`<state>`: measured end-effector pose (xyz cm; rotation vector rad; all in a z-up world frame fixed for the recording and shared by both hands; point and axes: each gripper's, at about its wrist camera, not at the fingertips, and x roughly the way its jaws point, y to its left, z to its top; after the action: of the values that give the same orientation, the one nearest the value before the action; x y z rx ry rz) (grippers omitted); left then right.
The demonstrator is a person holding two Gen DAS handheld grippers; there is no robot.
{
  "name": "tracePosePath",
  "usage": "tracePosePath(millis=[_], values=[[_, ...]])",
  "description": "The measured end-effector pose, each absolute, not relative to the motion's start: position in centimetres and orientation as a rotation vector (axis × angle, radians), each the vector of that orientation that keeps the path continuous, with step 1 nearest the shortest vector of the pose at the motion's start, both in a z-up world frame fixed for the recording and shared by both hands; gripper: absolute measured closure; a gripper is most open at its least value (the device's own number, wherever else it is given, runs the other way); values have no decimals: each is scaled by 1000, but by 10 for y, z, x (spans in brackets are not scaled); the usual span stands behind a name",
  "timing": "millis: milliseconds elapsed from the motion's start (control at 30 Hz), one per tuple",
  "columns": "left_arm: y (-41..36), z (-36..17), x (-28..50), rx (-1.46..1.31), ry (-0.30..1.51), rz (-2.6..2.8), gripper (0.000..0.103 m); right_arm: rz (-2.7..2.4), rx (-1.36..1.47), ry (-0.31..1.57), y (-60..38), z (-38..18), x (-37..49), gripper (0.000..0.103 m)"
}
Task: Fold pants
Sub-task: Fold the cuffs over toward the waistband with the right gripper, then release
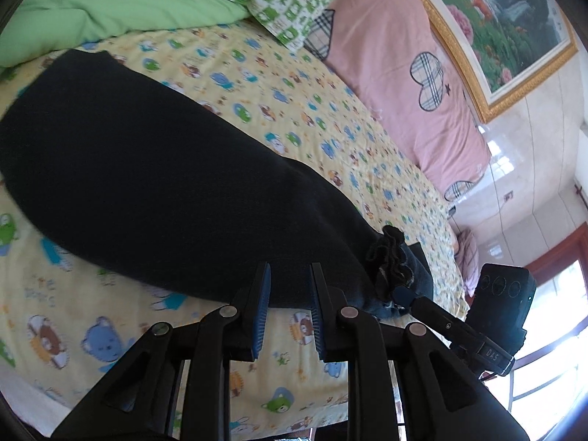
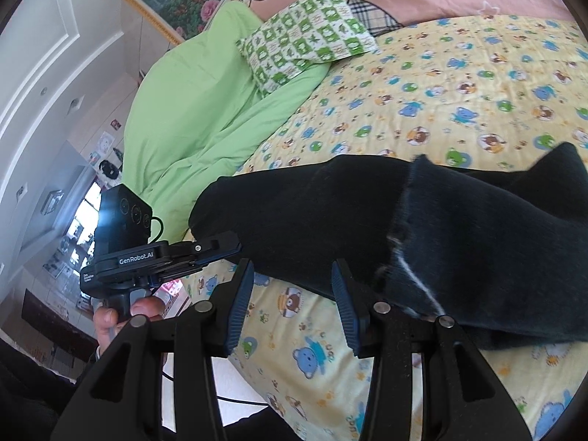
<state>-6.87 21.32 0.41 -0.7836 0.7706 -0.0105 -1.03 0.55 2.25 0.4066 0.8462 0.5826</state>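
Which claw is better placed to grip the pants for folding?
Probably right: the open right claw sits by the frayed hem of the pants; open left claw faces a plain side.

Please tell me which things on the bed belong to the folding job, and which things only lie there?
For the job:
black pants
left claw, open, at the pants' near edge
right claw, open, at the pants' near edge

Only lying about:
green quilt
frog-print pillow
pink cover
bear-print sheet
framed picture
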Motion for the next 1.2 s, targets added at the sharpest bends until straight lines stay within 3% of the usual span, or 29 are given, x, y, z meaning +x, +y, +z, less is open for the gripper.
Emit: tracePosePath(millis=[433,500,767,1200], values=[[251,4,-122,-794,731,169,83,672,346,861,50,28,16,57],[259,1,-128,-817,725,190,72,683,339,867,57,28,19,57],[282,-3,-147,-856,691,263,64,735,268,894,90,30,41,57],[314,-18,-146,-943,662,317,63,808,120,919,152,37,95,57]])
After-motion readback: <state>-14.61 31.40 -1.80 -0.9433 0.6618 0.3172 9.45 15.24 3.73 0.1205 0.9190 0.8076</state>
